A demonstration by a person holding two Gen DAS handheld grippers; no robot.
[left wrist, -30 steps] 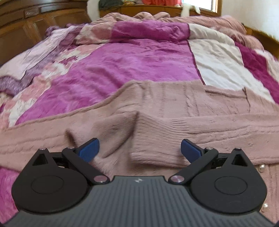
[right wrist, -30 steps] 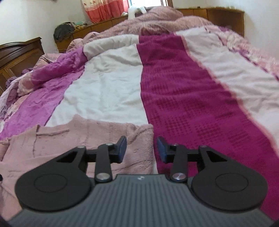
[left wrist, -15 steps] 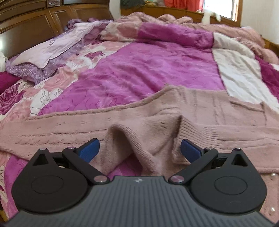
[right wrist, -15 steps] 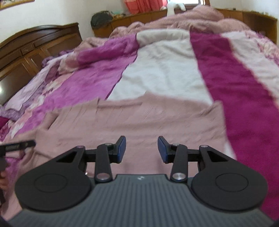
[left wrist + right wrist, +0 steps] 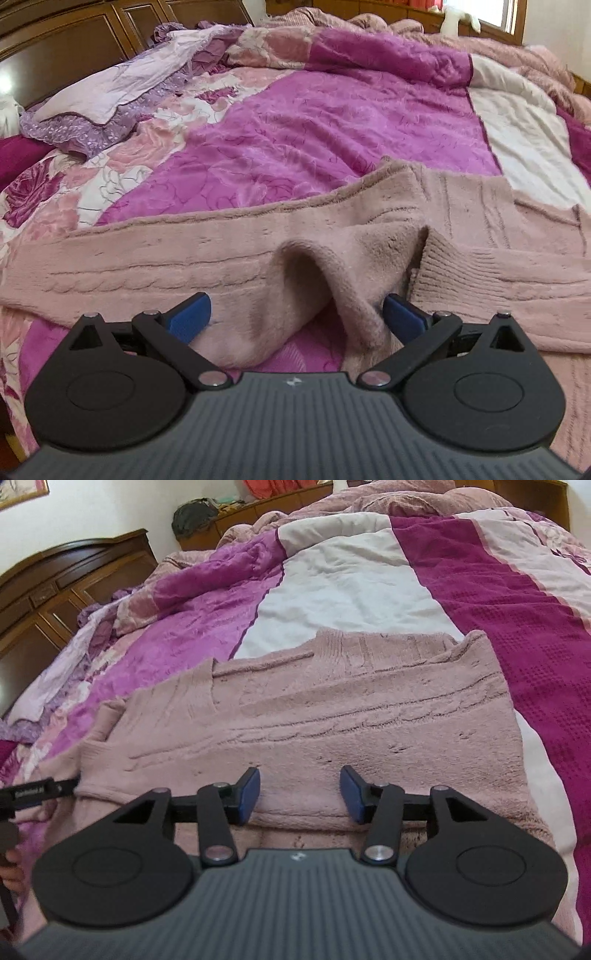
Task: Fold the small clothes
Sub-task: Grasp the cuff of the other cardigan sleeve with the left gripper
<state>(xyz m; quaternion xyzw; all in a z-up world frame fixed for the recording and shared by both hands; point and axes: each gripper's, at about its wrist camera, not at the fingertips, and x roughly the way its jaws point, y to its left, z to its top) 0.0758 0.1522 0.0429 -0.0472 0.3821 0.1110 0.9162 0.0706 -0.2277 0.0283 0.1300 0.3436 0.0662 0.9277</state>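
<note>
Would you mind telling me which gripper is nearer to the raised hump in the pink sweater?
Left. The left gripper straddles the hump, its jaws open on either side. The right gripper hovers open over a flat stretch of the sweater, away from the hump.

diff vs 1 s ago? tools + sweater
The right tool swung from the sweater's right edge to over its middle, and its jaws have just been opening, empty. The left tool shifted leftward as its view shows it; the raised sweater fold between its blue pads now bulges higher. Unchanged: left jaws wide, sweater spread flat on the bedspread.
</note>
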